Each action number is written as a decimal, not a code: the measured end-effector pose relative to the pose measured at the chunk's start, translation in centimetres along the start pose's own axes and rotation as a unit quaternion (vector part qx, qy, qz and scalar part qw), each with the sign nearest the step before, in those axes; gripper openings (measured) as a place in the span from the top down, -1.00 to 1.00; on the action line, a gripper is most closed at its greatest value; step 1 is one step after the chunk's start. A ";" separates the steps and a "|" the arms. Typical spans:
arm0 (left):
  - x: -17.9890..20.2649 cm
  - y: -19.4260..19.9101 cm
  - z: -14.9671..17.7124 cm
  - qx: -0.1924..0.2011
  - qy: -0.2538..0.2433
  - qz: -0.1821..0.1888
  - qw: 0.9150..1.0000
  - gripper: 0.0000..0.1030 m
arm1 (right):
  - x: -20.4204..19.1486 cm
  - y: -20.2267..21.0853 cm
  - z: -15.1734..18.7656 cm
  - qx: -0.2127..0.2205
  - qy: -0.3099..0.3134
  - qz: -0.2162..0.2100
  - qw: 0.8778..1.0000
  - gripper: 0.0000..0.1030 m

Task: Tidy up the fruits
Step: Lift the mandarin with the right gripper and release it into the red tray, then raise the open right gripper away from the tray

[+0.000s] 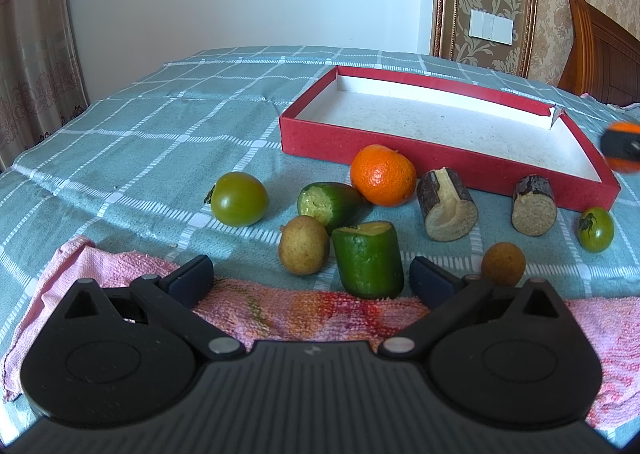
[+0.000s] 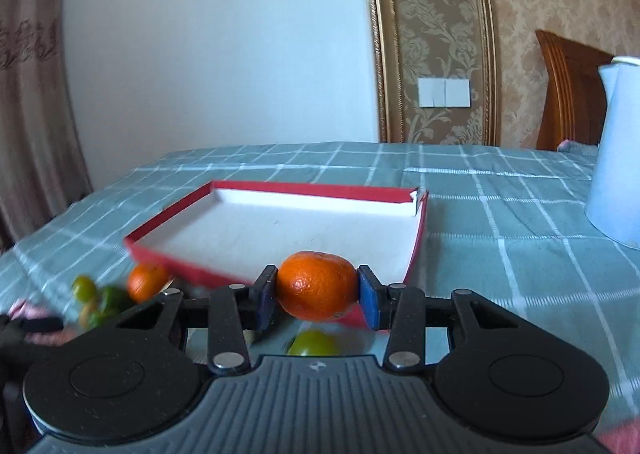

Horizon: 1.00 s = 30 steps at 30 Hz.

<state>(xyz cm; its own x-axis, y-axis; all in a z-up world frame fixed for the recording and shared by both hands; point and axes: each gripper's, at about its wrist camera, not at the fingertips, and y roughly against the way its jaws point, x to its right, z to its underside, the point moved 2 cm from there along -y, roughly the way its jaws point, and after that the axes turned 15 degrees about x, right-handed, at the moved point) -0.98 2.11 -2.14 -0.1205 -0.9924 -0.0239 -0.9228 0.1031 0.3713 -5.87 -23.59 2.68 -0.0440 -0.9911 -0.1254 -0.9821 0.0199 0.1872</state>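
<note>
My right gripper (image 2: 317, 286) is shut on an orange mandarin (image 2: 316, 285) and holds it above the near edge of the red box (image 2: 416, 250), whose white inside is bare. My left gripper (image 1: 312, 278) is open and empty over a pink towel (image 1: 280, 310). In front of it lie a cut cucumber piece (image 1: 368, 258), a second cucumber piece (image 1: 330, 202), another mandarin (image 1: 383, 175), a large green tomato (image 1: 239, 198), a small green tomato (image 1: 595, 229), two brown round fruits (image 1: 304, 244) (image 1: 503, 264) and two sugarcane chunks (image 1: 447, 204) (image 1: 534, 204). The red box (image 1: 440, 166) lies behind them.
A teal checked cloth (image 1: 160, 142) covers the table. A white jug (image 2: 616, 158) stands at the right of the right wrist view. A wooden headboard (image 1: 600, 50) and a wall lie behind. The right gripper shows blurred at the edge of the left wrist view (image 1: 622, 146).
</note>
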 end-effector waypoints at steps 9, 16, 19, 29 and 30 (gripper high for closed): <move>0.0 0.0 0.0 0.000 0.000 0.000 1.000 -1.00 | 1.6 -5.9 0.4 -0.042 -0.004 0.020 0.999 0.17; 0.0 0.0 0.0 0.000 0.000 0.000 1.000 -1.00 | 1.8 -5.4 0.6 -0.022 -0.010 0.026 0.999 -0.33; 0.0 0.0 0.0 0.001 0.001 0.001 1.000 -1.00 | 2.2 -2.8 0.1 0.021 -0.036 0.031 0.999 -0.40; -2.8 4.7 0.3 0.137 0.045 -0.004 0.990 -1.00 | 5.1 2.6 2.6 0.110 -0.136 0.040 0.984 -0.49; -2.9 5.2 0.3 0.154 0.037 -0.009 0.987 -1.00 | 5.1 2.6 2.6 0.112 -0.137 0.040 0.983 -0.49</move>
<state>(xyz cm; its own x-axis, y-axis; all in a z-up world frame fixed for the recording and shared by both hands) -5.56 5.58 -0.42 -0.0861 -0.9953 0.0447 -0.9934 0.0892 0.0720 -9.15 -28.28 -0.01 -0.1393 -0.9136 -0.3819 -0.9880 0.1543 -0.0086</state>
